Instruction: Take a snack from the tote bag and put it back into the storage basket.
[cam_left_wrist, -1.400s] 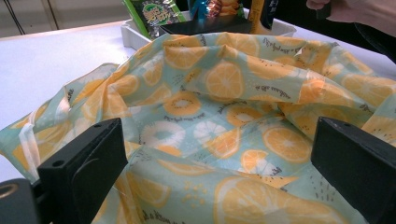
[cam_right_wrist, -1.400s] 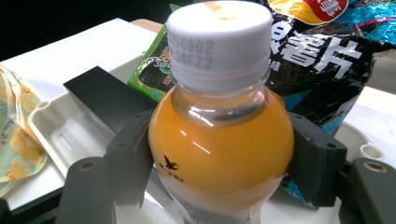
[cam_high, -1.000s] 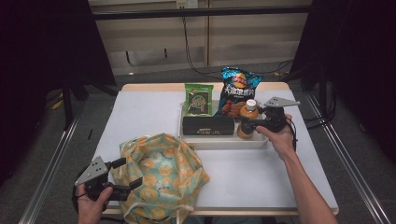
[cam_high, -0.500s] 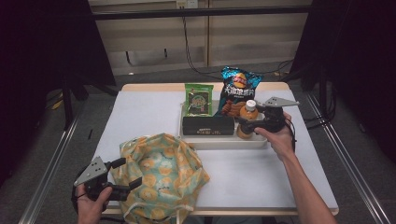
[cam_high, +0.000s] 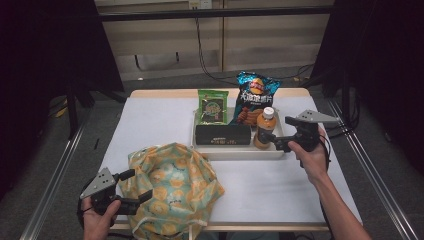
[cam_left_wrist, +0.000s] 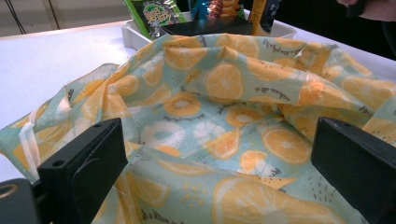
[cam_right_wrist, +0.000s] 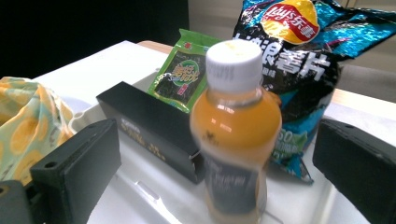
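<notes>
An orange juice bottle (cam_high: 264, 129) with a white cap stands upright at the right end of the white tray (cam_high: 240, 154). My right gripper (cam_high: 273, 142) is just right of it. Its jaws have just been opening and now stand wide, with the bottle (cam_right_wrist: 233, 126) between them and a little ahead, untouched. A cloth bag (cam_high: 170, 192) printed with orange slices lies at the front left of the table. My left gripper (cam_high: 135, 186) is at the bag's left edge, open, and the fabric (cam_left_wrist: 219, 116) spreads between its wide jaws.
In the tray a black box (cam_high: 222, 134) lies left of the bottle. Behind it a green snack packet (cam_high: 212, 106) and a blue chips bag (cam_high: 256, 97) lean upright. The white table (cam_high: 150, 125) ends close behind the tray, with dark curtains on both sides.
My right gripper's jaws have spread off the bottle and the hand has drawn back to the right and slightly up. The bottle stays standing in the tray. The left gripper has not moved.
</notes>
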